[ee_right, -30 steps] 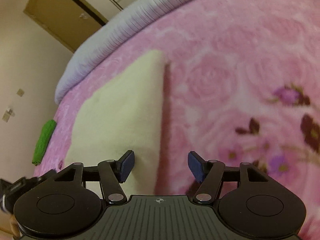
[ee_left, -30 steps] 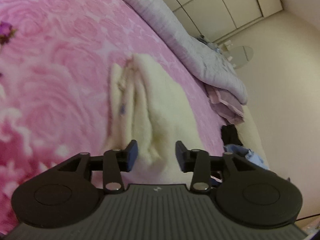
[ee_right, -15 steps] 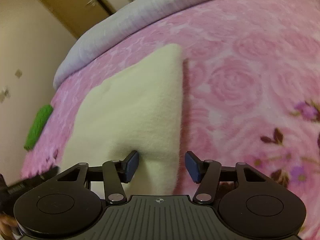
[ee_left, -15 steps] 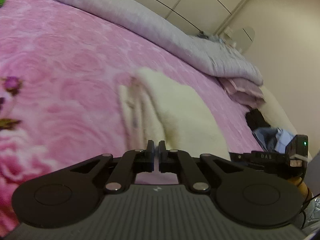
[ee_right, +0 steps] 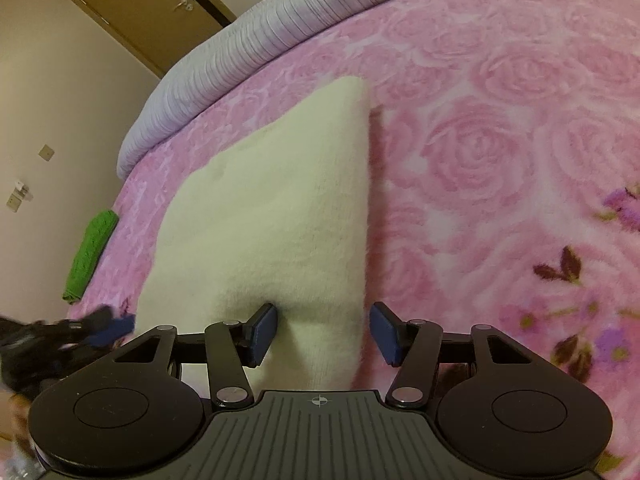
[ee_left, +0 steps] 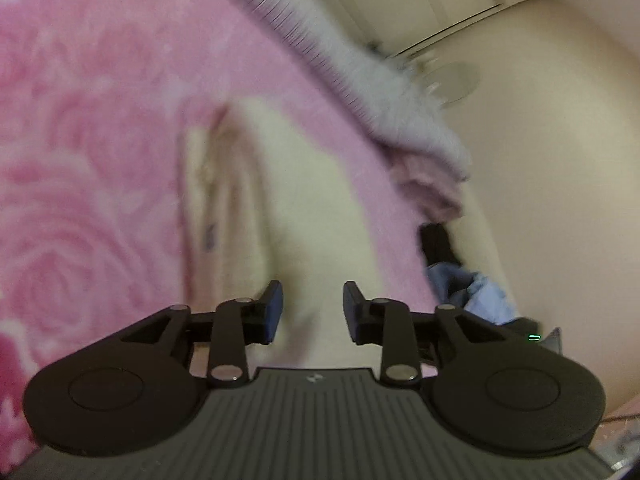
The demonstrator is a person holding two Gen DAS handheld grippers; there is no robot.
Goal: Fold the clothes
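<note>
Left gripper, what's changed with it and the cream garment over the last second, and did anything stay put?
The left gripper shut its jaws on nothing half a second ago and has just been opening them again; the cream garment shows between them, not pinched. The right gripper narrowed slightly and edged forward, open, its jaws now astride the garment's near corner. The garment lies folded on the pink blanket as before.

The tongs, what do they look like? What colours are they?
Both tongs look alike. The left tongs and the right tongs are black, with two thin black fingers tipped with dark blue pads. Each finger swings on a round silver rivet. Big round black discs sit either side of a grey ribbed plate with a small white mark.
</note>
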